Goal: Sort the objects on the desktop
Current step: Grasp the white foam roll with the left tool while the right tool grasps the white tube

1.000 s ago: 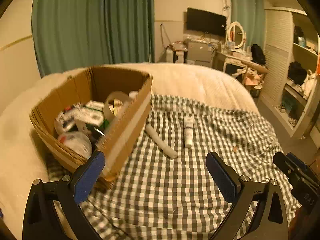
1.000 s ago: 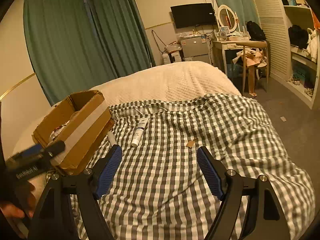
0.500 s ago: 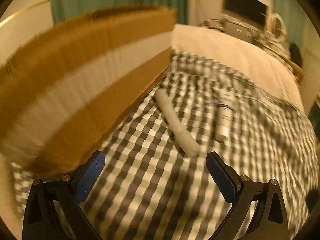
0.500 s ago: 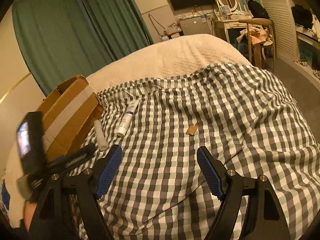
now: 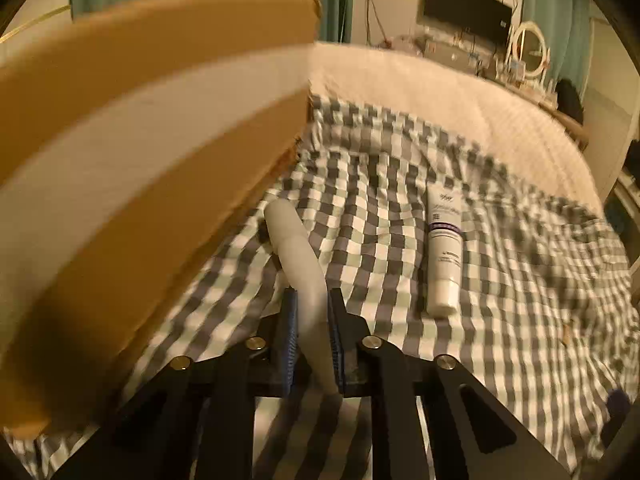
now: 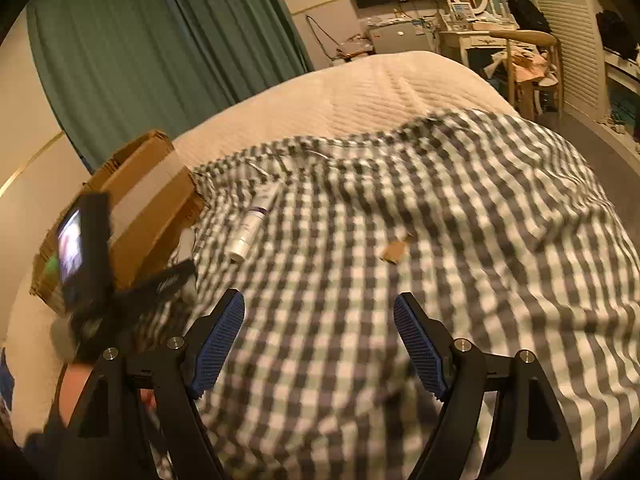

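White plastic cylinder [image 5: 298, 256], lying on the grey-checked cloth [image 5: 500, 320] beside the brown cardboard box [image 5: 140, 160], is now pinched by the left gripper [image 5: 312, 320], spread a second ago, ready for boxing; right gripper [image 6: 320, 344] stays spread, idle.

Left claw [image 5: 312, 334] squeezed nearly shut, with only a thin gap between the two blue pads [image 5: 290, 336]. Black arms of this claw meeting close together low in the left wrist view. Seen from the right wrist view too, low on the left side, blurry, with a bit of a hand [image 6: 76, 390] behind it. Right claw [image 6: 320, 344] wide open, blue pads [image 6: 216, 344] far apart, gripping nothing, held up and pointing forward.
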Motion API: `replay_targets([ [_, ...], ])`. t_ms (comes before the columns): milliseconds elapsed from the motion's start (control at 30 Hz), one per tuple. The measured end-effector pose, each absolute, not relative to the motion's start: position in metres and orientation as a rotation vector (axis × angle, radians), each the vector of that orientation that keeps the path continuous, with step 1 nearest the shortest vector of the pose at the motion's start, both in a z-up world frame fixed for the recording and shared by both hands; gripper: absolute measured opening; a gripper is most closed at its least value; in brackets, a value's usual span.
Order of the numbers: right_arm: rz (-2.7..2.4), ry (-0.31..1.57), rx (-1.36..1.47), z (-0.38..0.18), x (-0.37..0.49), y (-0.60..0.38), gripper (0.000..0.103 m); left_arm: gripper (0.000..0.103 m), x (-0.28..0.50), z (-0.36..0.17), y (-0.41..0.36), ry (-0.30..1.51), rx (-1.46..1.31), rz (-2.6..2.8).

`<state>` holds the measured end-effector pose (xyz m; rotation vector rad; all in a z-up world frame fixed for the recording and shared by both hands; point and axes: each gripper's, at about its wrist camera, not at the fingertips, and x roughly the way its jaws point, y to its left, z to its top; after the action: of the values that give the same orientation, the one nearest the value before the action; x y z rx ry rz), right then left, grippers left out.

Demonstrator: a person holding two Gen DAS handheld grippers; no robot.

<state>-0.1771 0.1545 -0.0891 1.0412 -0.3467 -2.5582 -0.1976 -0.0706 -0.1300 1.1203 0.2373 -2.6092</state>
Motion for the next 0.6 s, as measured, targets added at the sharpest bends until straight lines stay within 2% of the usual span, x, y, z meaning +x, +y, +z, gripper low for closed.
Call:
replay_targets([
  [200, -2.469, -0.209, 1.002, -0.084, -0.217, 0.094, 0.077, 0.014, -0.157, -0.120, -0.091, 0.381, 1.054, -2.586],
  [367, -2.445, -0.127, 1.030, -0.097, -0.260, 0.036, 0.077, 0.014, -0.154, -0.125, -0.101, 0.421, 1.050, -2.589],
  [400, -2.460, -0.096, 1.055, -0.103, -0.270, 0.027, 0.076, 0.009, -0.157, -0.126, -0.100, 0.422, 1.048, -2.597],
  [467, -2.492, -0.064, 1.121, -0.118, -0.286, 0.017, 0.061, 0.007, -0.160, -0.128, -0.099, 0.415, 1.052, -2.599],
  [500, -2.499, -0.055, 1.164, -0.125, -0.290, 0.015, 0.049, 0.007, -0.161, -0.129, -0.099, 0.421, 1.047, -2.605],
  [567, -2.512, -0.049, 1.184, -0.132, -0.289, 0.019, 0.035, 0.007, -0.161, -0.129, -0.100, 0.419, 1.048, -2.617],
  [600, -2.501, -0.056, 1.187, -0.132, -0.286, 0.022, 0.022, 0.006, -0.162, -0.129, -0.100, 0.420, 1.051, -2.624],
])
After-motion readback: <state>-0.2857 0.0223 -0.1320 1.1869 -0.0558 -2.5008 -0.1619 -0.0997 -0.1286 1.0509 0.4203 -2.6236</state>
